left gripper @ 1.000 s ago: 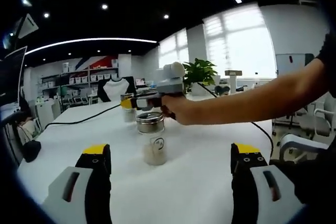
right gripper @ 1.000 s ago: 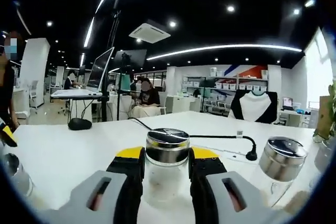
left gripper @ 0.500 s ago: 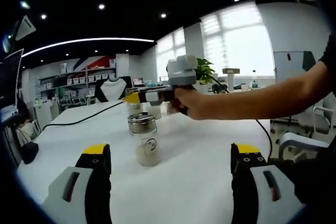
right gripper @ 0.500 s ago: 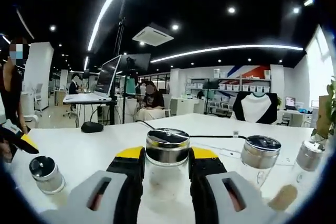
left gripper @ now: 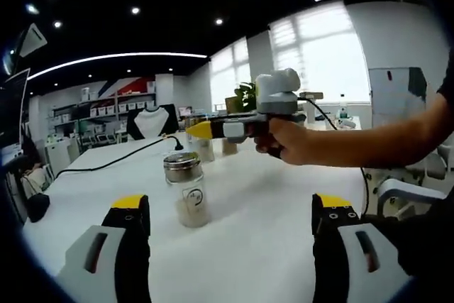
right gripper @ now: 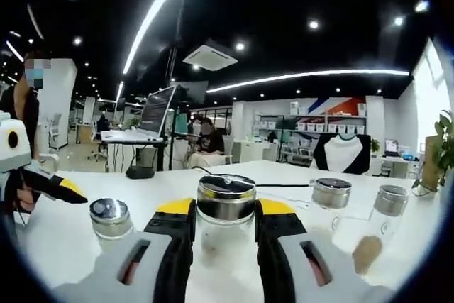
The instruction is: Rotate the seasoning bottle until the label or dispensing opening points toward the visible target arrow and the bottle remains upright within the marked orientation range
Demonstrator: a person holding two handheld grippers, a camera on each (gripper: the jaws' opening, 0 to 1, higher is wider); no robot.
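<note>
Right tongs (right gripper: 224, 226) are clenched on the seasoning bottle (right gripper: 226, 212): yellow-tipped jaws press both sides of the clear glass body just under its metal lid. Bottle is upright in the grip, above the white bench (right gripper: 71, 243). Contents are hard to read from the right gripper view since the jaws cover most of the glass.

Left gripper view shows the same right tongs (left gripper: 199, 130) from the side, held out by a hand (left gripper: 284, 140) over the bench (left gripper: 248, 239); the held bottle is hidden behind them there.

Left tongs (left gripper: 230, 232) are released, jaws spread wide with nothing between them. Their yellow tip also pokes into the right gripper view at far left (right gripper: 67, 189).

Other containers:
- A glass jar (left gripper: 185, 189) with a metal lid stands upright on the bench ahead of the left tongs, near its left jaw; pale powder fills roughly the lower third, with a round label mark on the front. The same jar (likely) appears in the right gripper view, left of the jaws (right gripper: 110, 219).
- Two more metal-lidded jars stand to the right of the right tongs: a nearer one (right gripper: 330, 198) and a farther one (right gripper: 386, 207), the farther holding some brownish fill low down.

A black cable (left gripper: 117, 161) runs across the bench behind the jar.
</note>
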